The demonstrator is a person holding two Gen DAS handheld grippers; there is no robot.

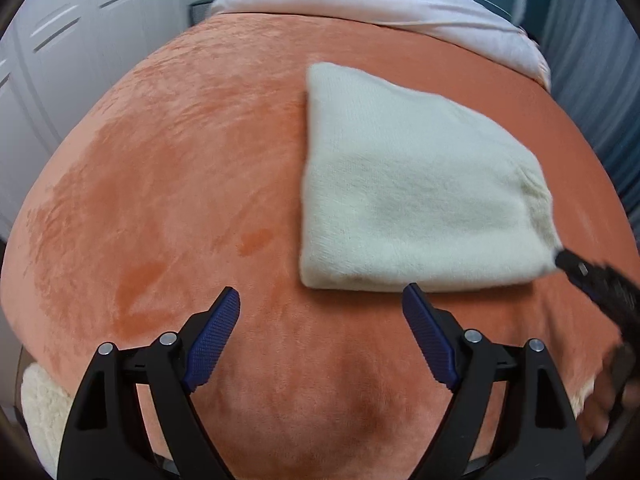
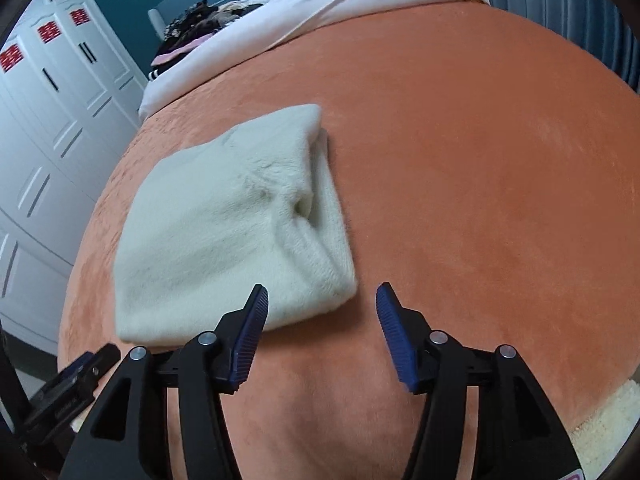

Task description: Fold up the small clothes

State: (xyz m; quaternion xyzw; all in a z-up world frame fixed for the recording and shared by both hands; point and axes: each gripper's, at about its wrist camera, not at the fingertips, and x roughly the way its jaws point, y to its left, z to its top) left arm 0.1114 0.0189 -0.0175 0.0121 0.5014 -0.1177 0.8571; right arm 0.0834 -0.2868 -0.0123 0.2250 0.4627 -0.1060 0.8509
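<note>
A cream fleece garment (image 1: 416, 184) lies folded into a thick, roughly square packet on the orange blanket (image 1: 180, 184). In the right wrist view the same garment (image 2: 224, 232) shows stacked layers along its right edge. My left gripper (image 1: 320, 296) hovers open just short of the packet's near edge, with nothing between its blue pads. My right gripper (image 2: 323, 291) is open at the packet's near right corner, and its pads are not pressing the cloth. One right finger (image 1: 580, 268) shows dark and blurred at that corner in the left wrist view. The left gripper's body (image 2: 76, 376) sits at the lower left.
A white sheet (image 2: 320, 12) covers the far end of the bed, with a pile of dark clothes (image 2: 192, 24) on it. White wardrobe doors (image 2: 48, 92) stand to the left and a grey-blue curtain (image 1: 592, 80) to the right. Cream fleece lining (image 1: 40, 408) shows at the blanket's near edge.
</note>
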